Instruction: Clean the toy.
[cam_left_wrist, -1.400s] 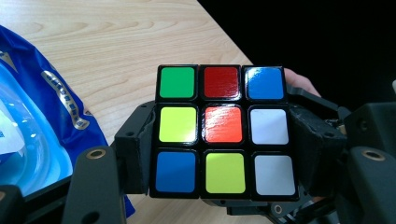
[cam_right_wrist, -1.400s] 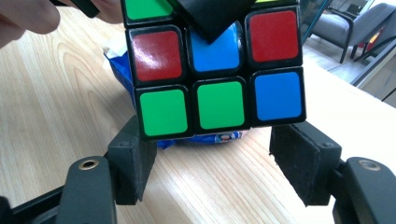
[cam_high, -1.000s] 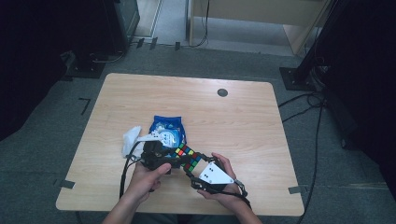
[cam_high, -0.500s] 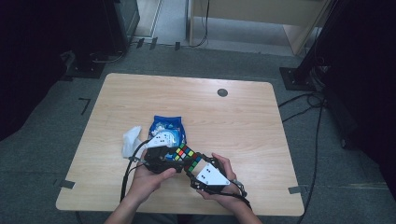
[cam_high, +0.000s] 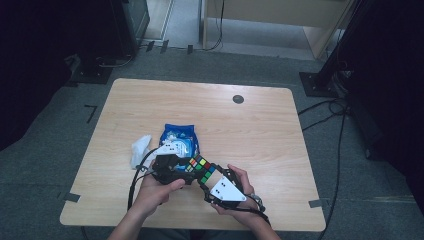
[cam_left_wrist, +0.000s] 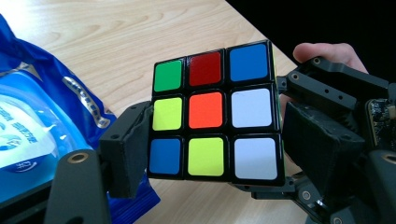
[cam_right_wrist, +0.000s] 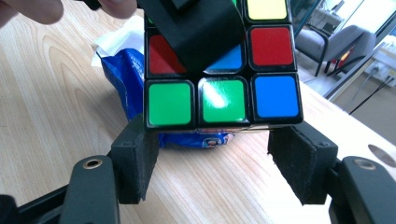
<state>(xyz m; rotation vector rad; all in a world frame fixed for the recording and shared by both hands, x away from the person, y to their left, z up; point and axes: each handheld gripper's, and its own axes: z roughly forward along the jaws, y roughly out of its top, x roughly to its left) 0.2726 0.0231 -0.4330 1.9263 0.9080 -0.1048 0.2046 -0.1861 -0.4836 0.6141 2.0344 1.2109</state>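
Observation:
A scrambled Rubik's cube (cam_high: 200, 167) is held just above the table's near edge, between both hand-held grippers. My right gripper (cam_high: 206, 175) is shut on it; in the right gripper view its pads (cam_right_wrist: 140, 158) clamp the cube (cam_right_wrist: 219, 100) at its bottom layer. My left gripper (cam_high: 190, 167) comes from the left and its jaws have just been opening. In the left gripper view the cube (cam_left_wrist: 215, 116) sits between its jaws. One pad (cam_left_wrist: 130, 149) rests against the cube's side and the other pad (cam_left_wrist: 317, 144) stands slightly off it.
A blue snack bag (cam_high: 179, 137) lies flat just behind the cube, with a crumpled white tissue (cam_high: 140, 149) to its left. The wooden table (cam_high: 260, 135) has a dark round grommet (cam_high: 238, 99) near its far edge. Cables trail from both grippers.
The left gripper has edged slightly to the right by the cube. The right hand and the cube stay where they were.

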